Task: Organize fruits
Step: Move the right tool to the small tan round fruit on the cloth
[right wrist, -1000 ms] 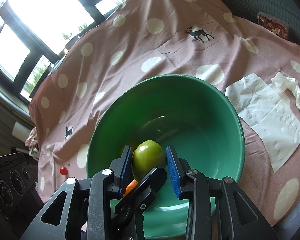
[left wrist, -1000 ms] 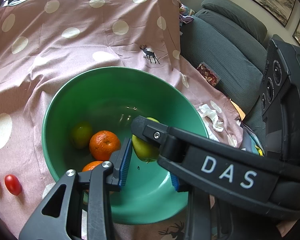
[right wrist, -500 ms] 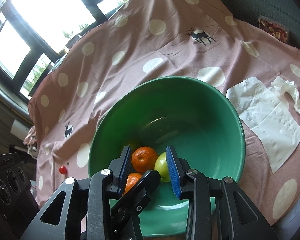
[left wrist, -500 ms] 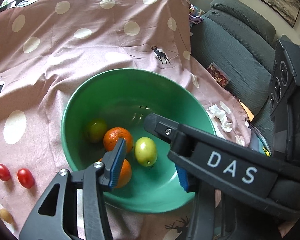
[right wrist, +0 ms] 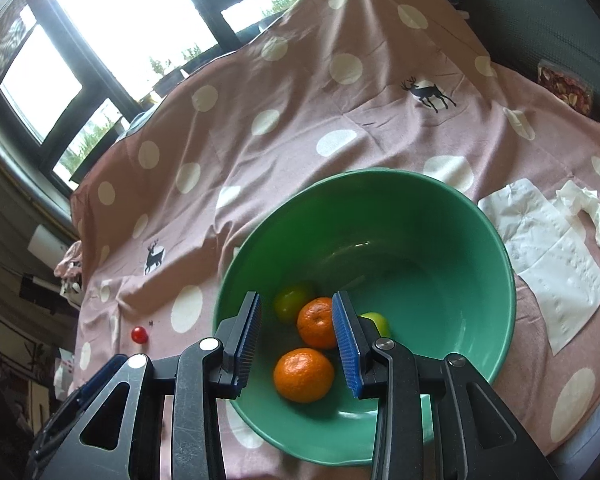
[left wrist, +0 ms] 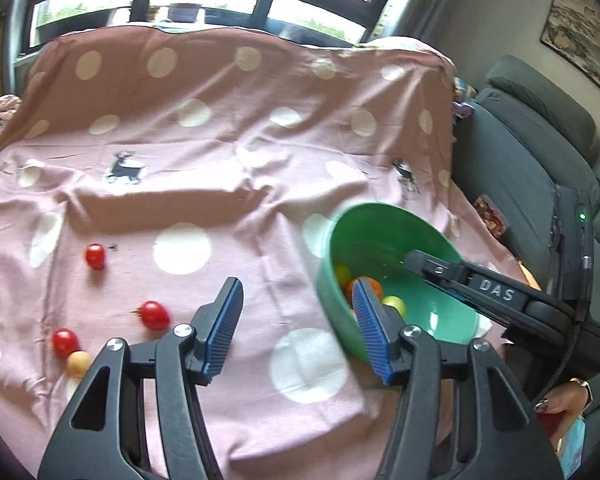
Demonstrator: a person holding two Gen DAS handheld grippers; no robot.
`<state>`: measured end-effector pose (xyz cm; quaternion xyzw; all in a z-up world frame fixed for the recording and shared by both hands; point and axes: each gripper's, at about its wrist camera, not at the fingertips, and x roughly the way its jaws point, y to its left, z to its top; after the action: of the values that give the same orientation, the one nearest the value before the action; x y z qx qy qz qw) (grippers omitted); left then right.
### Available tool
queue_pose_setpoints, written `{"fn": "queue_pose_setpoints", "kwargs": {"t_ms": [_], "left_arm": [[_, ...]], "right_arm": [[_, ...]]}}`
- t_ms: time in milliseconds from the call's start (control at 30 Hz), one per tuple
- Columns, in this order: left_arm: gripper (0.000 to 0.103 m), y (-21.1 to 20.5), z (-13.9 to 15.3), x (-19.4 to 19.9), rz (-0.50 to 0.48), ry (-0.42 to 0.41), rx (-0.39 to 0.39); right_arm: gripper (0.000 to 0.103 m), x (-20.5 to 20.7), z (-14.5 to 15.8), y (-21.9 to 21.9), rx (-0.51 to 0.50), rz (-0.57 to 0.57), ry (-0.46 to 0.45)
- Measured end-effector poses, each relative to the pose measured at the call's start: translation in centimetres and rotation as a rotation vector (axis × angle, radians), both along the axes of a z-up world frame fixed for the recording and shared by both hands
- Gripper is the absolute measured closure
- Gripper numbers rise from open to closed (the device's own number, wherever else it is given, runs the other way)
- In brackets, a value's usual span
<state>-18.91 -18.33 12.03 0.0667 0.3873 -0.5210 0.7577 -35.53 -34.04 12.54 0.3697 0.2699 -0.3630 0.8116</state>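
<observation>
In the left wrist view the near wall of the green bowl [left wrist: 334, 300] and the blue pad of the left gripper [left wrist: 298, 330] hide most of the fruit inside; only parts of an orange [left wrist: 374, 285] and two green fruits show, all softened by motion blur. In the right wrist view the right gripper [right wrist: 296, 338] covers half of one green fruit [right wrist: 378, 320] and the bowl's near rim. A hand [left wrist: 562, 402] is mostly hidden behind that gripper's body.

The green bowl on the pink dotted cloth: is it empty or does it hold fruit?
It holds fruit. The green bowl contains two orange mandarins and two small green round fruits, all on its floor.
</observation>
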Motion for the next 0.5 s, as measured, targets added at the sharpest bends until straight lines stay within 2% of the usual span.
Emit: {"fn": "queue_pose_setpoints", "kwargs": {"t_ms": [67,300,400,500], "left_arm": [[0.046,1.8,0.0,1.7,0.102,-0.03,0.032],[0.047,8.1,-2.5,7.2,0.332,0.015,0.1],[0.047,9.3,-4.0,8.3,0.382,0.0,0.158],[0.049,9.8,-5.4,9.2,0.385,0.035,0.173]], "right_arm": [[0.066,0.9,0.2,0.4,-0.008,0.02,0.001],[0.066,4.6,0.5,2.4,-0.041,0.111,0.027],[0.066,6.5,0.3,3.3,-0.045,0.154,0.047],[0.066,8.7,-0.4,4.3,-0.031,0.214,0.064]]}}
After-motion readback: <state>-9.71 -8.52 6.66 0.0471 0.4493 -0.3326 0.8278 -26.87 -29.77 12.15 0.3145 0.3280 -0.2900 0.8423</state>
